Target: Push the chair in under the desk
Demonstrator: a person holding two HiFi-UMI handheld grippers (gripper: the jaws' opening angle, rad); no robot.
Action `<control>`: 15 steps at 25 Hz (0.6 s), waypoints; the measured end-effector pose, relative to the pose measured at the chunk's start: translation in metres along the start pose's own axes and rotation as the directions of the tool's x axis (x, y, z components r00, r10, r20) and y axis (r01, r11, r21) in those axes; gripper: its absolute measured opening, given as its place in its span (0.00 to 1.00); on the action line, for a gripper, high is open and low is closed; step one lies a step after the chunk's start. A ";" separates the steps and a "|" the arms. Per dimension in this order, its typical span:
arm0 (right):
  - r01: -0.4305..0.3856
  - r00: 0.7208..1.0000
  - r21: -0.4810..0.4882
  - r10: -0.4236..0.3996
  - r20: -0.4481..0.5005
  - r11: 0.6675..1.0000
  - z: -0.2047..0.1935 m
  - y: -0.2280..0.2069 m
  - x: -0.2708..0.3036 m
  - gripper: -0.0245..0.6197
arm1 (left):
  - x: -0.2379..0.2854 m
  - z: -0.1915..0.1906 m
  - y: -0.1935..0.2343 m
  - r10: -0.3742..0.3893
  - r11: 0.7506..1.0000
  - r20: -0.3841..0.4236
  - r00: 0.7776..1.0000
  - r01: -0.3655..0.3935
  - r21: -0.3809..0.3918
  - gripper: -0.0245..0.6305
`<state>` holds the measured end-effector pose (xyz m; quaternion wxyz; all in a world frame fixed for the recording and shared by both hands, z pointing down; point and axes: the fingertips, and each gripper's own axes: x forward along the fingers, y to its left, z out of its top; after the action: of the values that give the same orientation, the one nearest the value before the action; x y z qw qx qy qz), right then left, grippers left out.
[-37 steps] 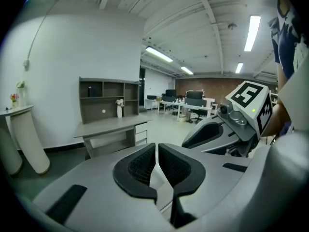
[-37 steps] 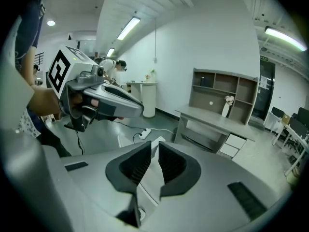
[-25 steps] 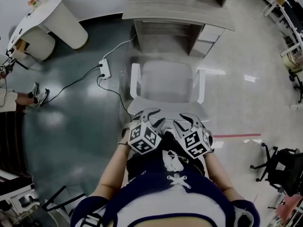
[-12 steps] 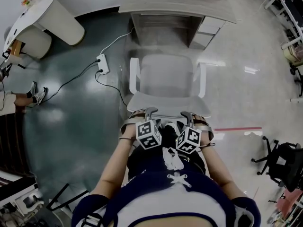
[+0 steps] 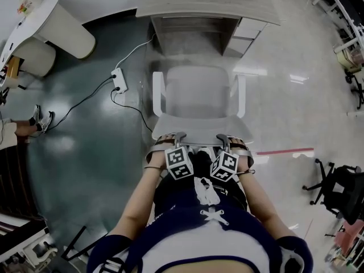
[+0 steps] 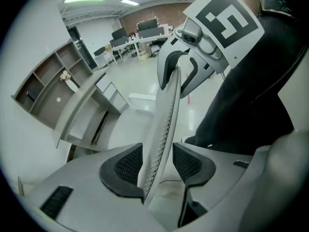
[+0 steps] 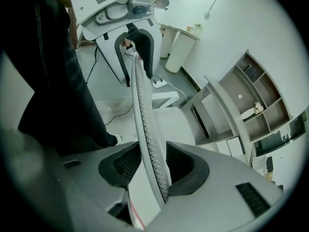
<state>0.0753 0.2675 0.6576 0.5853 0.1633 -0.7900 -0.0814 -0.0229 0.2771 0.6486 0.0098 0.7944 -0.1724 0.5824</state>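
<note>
The white mesh chair (image 5: 196, 92) stands at centre in the head view. Its seat faces the desk (image 5: 207, 7) at 12 o'clock and lies near it. Both grippers straddle the backrest (image 5: 199, 127) top edge at the chair's 6 o'clock.

- Left gripper (image 6: 157, 164): jaws apart, mesh between the pads, gap visible on one side.
- Right gripper (image 7: 148, 166): jaws closing, mesh between them, not yet clamped.

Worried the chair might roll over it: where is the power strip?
Head view: the power strip lies on the dark floor, left of the chair, near the left corner of the desk.
</note>
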 end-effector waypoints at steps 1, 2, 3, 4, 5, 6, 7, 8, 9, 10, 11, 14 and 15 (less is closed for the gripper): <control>0.002 1.000 -0.005 -0.002 0.009 1.000 0.001 0.000 0.001 0.28 | 0.002 0.001 0.000 -0.002 1.000 0.011 1.000 0.002 -0.004 0.34; 0.005 1.000 -0.011 -0.005 0.019 1.000 0.002 0.001 0.002 0.28 | 0.004 0.001 0.000 -0.006 1.000 0.019 1.000 0.006 -0.009 0.34; 0.009 1.000 -0.017 -0.008 0.027 1.000 0.002 0.001 0.002 0.28 | 0.006 0.001 -0.001 -0.007 1.000 0.022 1.000 0.007 -0.009 0.34; 0.014 0.999 -0.022 -0.013 0.034 1.000 0.002 0.001 0.002 0.28 | 0.007 0.001 -0.001 -0.004 1.000 0.020 1.000 0.004 -0.005 0.31; 0.018 0.999 -0.026 -0.017 0.037 1.000 0.002 0.000 0.003 0.28 | 0.007 0.001 0.000 0.000 1.000 0.017 1.000 0.000 0.001 0.31; 0.021 0.999 -0.028 -0.020 0.037 0.999 0.003 -0.001 0.004 0.28 | 0.007 0.001 0.001 0.006 1.000 0.016 1.000 -0.006 0.005 0.31; 0.021 0.999 -0.029 -0.020 0.036 0.999 0.003 -0.002 0.006 0.28 | 0.008 0.001 0.003 0.012 1.000 0.018 1.000 -0.012 0.007 0.31; 0.021 0.999 -0.029 -0.020 0.034 0.999 0.003 -0.004 0.008 0.28 | 0.008 0.001 0.005 0.018 1.000 0.021 1.000 -0.018 0.008 0.31; 0.021 0.999 -0.031 -0.020 0.032 0.999 0.003 -0.006 0.009 0.28 | 0.009 0.001 0.007 0.024 1.000 0.024 0.999 -0.024 0.010 0.31; 0.025 0.999 -0.033 -0.024 0.032 0.999 0.004 -0.008 0.011 0.28 | 0.010 0.001 0.009 0.029 1.000 0.026 0.999 -0.029 0.012 0.31; 0.033 0.999 -0.038 -0.032 0.034 0.999 0.004 -0.011 0.012 0.28 | 0.011 0.002 0.012 0.030 0.999 0.028 0.999 -0.031 0.015 0.31; 0.080 0.996 -0.058 -0.077 0.050 0.995 0.007 -0.021 0.016 0.28 | 0.013 0.002 0.022 0.021 1.000 0.029 0.999 -0.021 0.014 0.31; 0.096 0.994 -0.065 -0.093 0.056 0.993 0.008 -0.025 0.017 0.28 | 0.014 0.002 0.026 0.017 1.000 0.029 0.999 -0.018 0.013 0.31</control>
<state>0.0672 0.2380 0.6628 0.5649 0.1784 -0.7934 -0.1398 -0.0245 0.2485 0.6558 -0.0029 0.8011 -0.1757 0.5721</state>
